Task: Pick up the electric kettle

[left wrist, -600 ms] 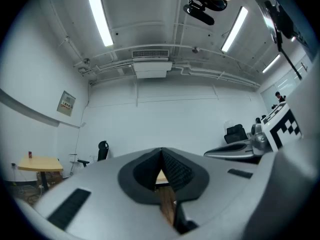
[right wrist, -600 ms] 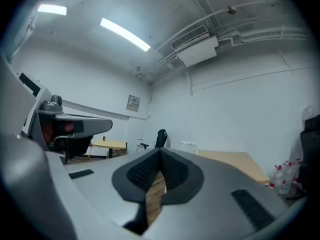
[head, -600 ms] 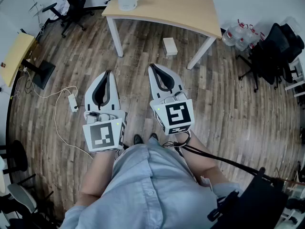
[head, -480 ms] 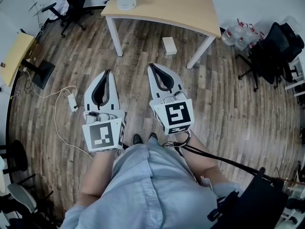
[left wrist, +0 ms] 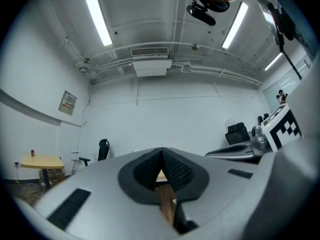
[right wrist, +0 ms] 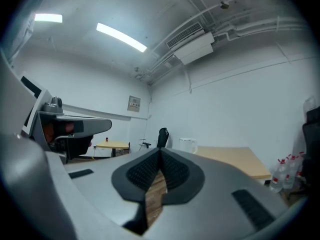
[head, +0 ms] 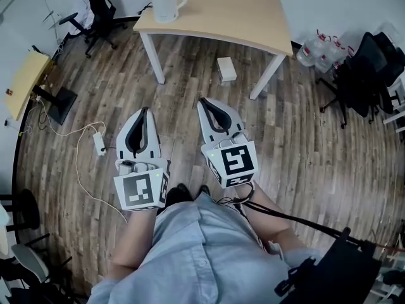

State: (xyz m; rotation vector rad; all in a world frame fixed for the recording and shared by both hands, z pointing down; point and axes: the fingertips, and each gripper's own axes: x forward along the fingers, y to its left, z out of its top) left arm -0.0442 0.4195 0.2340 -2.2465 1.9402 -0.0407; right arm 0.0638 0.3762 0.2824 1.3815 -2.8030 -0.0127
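- I see the electric kettle (head: 166,0) standing upright at the far left corner of the pale wooden table (head: 240,8), at the top of my head view. It is white, with its handle turned toward the table's middle.
- My left gripper (head: 143,110) hangs over the wooden floor (head: 190,62), level and aimed toward the table. It is well apart from the kettle.
- In the left gripper view, the left gripper (left wrist: 161,151) has its ribbed pads pressed together at the tip. Nothing sits between them; only a strip of floor shows through the slot lower down.
- My right gripper (head: 203,101) is just beside the left one, also level and over bare floor. It reaches slightly further toward the table.
- In the right gripper view, the right gripper (right wrist: 160,151) has its tongs closed tip to tip and empty. The kettle (right wrist: 187,145) shows beyond them, a little to the right of the tips, on the near end of the table (right wrist: 235,159).
- Each gripper carries its marker cube at the rear, the left one (head: 139,190) and the right one (head: 235,161), close to my light blue shirt (head: 202,252).
- A small white box (head: 226,68) lies on the floor under the table's front edge, between its legs.
- A white power strip (head: 99,143) with a trailing cable lies on the floor to the left of the left gripper.
- A black office chair (head: 95,8) stands left of the table, and a cluster of water bottles (head: 316,46) stands on the floor at its right.
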